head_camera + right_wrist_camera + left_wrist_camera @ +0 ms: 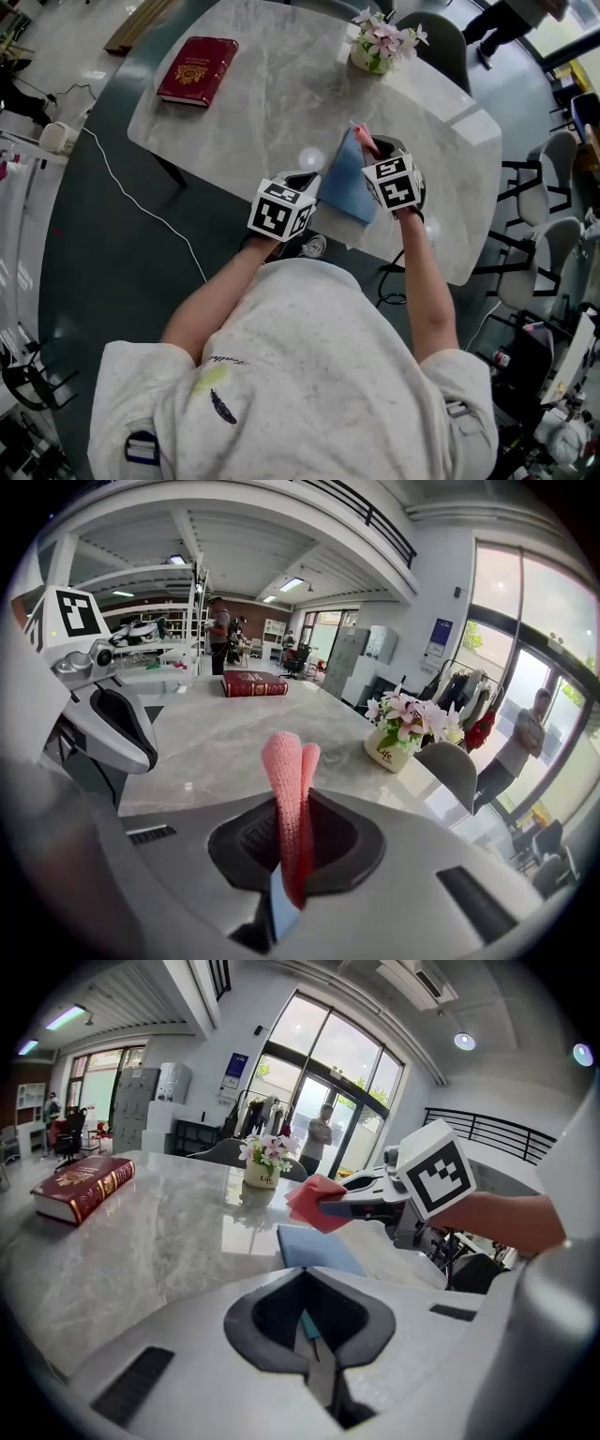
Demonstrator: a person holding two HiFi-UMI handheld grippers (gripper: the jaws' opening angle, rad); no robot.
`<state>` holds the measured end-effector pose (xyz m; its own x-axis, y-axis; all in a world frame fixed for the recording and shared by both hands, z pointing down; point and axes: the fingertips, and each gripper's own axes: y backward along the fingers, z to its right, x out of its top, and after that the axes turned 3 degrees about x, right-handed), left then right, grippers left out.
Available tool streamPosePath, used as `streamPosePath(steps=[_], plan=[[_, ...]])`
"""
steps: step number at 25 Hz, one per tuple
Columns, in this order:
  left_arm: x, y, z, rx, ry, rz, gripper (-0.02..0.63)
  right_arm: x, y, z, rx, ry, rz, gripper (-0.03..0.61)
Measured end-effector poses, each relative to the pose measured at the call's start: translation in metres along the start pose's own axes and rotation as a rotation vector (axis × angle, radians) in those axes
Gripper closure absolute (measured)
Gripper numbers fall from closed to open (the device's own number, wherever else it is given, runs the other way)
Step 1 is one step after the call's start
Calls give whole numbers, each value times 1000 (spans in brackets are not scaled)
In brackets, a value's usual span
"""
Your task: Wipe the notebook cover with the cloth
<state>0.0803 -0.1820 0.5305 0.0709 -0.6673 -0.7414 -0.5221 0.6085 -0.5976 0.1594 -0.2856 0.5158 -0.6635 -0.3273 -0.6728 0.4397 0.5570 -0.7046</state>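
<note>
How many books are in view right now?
2. A red book lies at the table's far left corner; a blue notebook is at the near edge, held by the left gripper.

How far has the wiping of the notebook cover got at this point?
Done: both pickups. The left tongs are shut on the blue notebook at its edge; the right tongs are shut on the pink cloth. In hand: the cloth is near the notebook's far edge. Left: the wiping itself; contact cannot be confirmed.

A pale marble table (281, 112) carried a red book (197, 70) near one corner and a pot of pink flowers (380, 45) near its far edge.
</note>
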Motion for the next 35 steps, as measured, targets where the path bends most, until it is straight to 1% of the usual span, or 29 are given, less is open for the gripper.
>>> streamPosePath(steps=[4,9,12,17,26,35], plan=[[4,-2,-12,42,31,12,607,6,-20,6,21,24,-3,563],[8,-2,-27,90,74,27,607,8,-48,4,61,73,-37,563],[8,-4,-32,107,91,27,607,2,-64,0,90,100,-67,563],[6,-3,-39,131,109,25,607,-10,-79,-13,143,108,-106,563],[-1,4,-42,130,104,6,607,-19,-79,-36,184,81,-121,563],[-2,11,-38,103,73,0,607,-26,-70,-56,184,53,-119,563]])
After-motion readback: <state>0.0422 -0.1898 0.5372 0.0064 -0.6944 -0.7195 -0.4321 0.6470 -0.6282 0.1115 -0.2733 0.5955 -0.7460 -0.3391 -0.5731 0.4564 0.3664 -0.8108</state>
